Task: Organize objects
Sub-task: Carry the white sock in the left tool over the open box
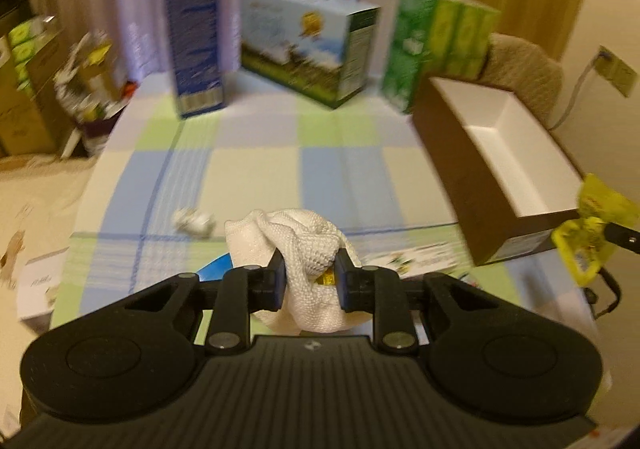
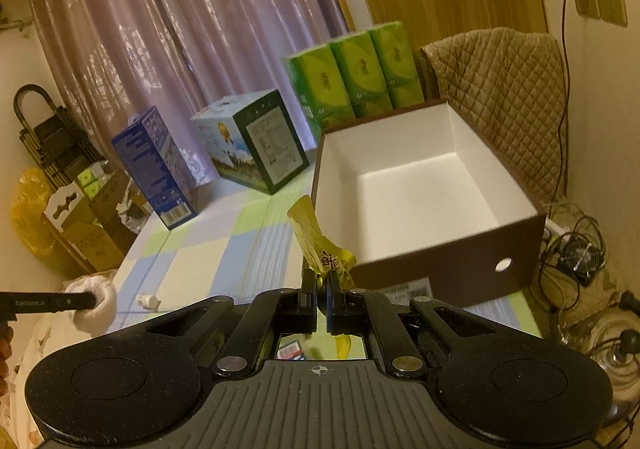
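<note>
My left gripper [image 1: 309, 273] is shut on a bunched white knitted cloth [image 1: 298, 241], held above the checked tablecloth [image 1: 256, 169]. The same cloth [image 2: 98, 303] shows at the far left of the right wrist view. My right gripper [image 2: 319, 291] is shut on a yellow snack packet [image 2: 316, 241], lifted just in front of the open brown box with a white inside [image 2: 420, 185]. From the left wrist view the packet [image 1: 588, 237] hangs at the right edge beside that box [image 1: 500, 153]. A small crumpled white wrapper [image 1: 192, 223] lies on the cloth; it appears again [image 2: 148, 301] near the left.
At the table's far side stand a tall blue carton [image 1: 196, 37], a blue-and-green printed box [image 1: 308, 45] and a green tissue pack [image 1: 436, 45]. A quilted chair back [image 2: 500, 97] rises behind the brown box. Cables and a small fan [image 2: 580, 253] lie on the floor to the right.
</note>
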The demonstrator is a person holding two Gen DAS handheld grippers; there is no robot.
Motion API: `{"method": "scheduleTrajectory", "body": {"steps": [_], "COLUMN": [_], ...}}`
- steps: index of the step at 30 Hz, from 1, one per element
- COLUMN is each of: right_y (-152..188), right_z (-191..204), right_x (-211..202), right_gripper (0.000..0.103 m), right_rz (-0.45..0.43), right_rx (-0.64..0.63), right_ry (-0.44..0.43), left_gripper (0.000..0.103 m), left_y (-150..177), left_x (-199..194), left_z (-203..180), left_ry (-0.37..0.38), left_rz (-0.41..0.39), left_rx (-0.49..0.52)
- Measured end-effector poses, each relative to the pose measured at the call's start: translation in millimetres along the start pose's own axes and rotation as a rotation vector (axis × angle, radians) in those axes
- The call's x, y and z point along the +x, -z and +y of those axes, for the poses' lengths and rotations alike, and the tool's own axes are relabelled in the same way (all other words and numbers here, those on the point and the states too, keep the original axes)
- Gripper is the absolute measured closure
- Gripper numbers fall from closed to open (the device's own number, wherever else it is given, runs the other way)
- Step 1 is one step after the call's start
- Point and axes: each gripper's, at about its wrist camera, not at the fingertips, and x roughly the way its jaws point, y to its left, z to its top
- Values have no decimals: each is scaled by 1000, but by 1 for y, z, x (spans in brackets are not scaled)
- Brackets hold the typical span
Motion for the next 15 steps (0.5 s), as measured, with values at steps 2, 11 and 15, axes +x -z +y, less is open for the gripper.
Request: {"method": "scheduleTrajectory", "body": {"steps": [2, 11, 15], "right_y": [-6, -36, -51], "right_z": [-5, -29, -40], "right_x": [-2, -7, -4], "right_gripper": [103, 103, 103], "right_rz": [-12, -63, -78], "right_rx": [-3, -28, -42], "right_ry": [-4, -3, -1], "left_gripper": [83, 82, 82], "left_y": [-8, -43, -57], "left_x": [2, 22, 34], "left_z": [-17, -99, -131], "left_ry": [34, 153, 186], "left_rz": [-13, -54, -65], "left_rx": [23, 113, 141]}}
